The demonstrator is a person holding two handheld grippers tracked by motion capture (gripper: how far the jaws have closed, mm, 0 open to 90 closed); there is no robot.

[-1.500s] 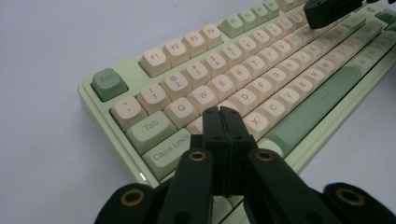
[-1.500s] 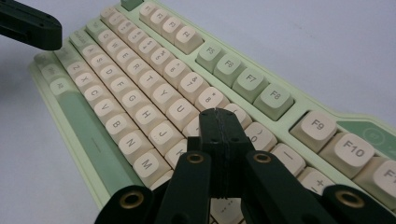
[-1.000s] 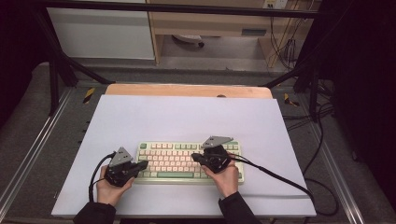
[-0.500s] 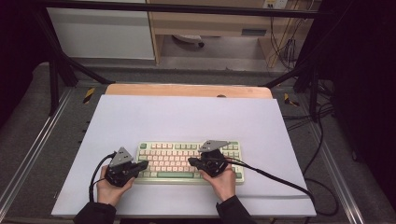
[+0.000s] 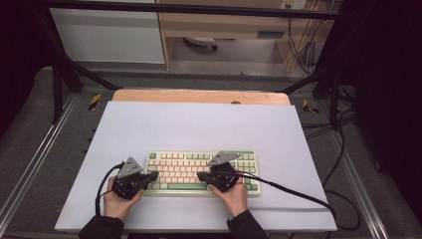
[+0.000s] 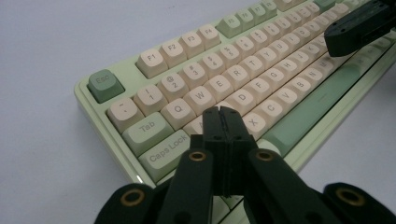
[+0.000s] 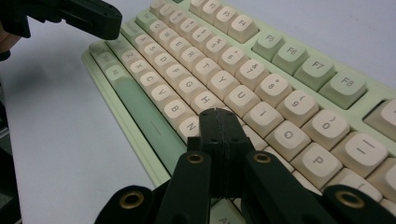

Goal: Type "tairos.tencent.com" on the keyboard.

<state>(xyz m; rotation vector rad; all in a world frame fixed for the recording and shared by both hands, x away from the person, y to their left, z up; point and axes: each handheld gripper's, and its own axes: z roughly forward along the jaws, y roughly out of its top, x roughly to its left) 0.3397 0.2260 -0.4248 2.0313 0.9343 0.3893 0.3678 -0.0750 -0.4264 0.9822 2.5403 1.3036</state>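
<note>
Change since earlier: right gripper (image 5: 204,176) has slid a little leftward along the keys; left gripper (image 5: 152,176) sits where it was, and the keyboard has not shifted.
Keyboard: pale green rectangular plastic keyboard with cream keycaps (image 5: 201,172), flat on the light lavender table cover (image 5: 199,124), near the person's edge, long axis running left to right.
Left gripper state: jaws clenched together, nothing between them; tip over the A and S keys (image 6: 223,114).
Right gripper state: jaws pressed together, empty; tip over the keys just right of N (image 7: 219,116).
Key relation: both closed tips point inward along the keyboard's long axis, facing each other, left hand (image 5: 115,201) nearer the Caps Lock end, right hand (image 5: 235,196) nearer the middle letters.
Judged step: pressing keys with the closed tips.
</note>
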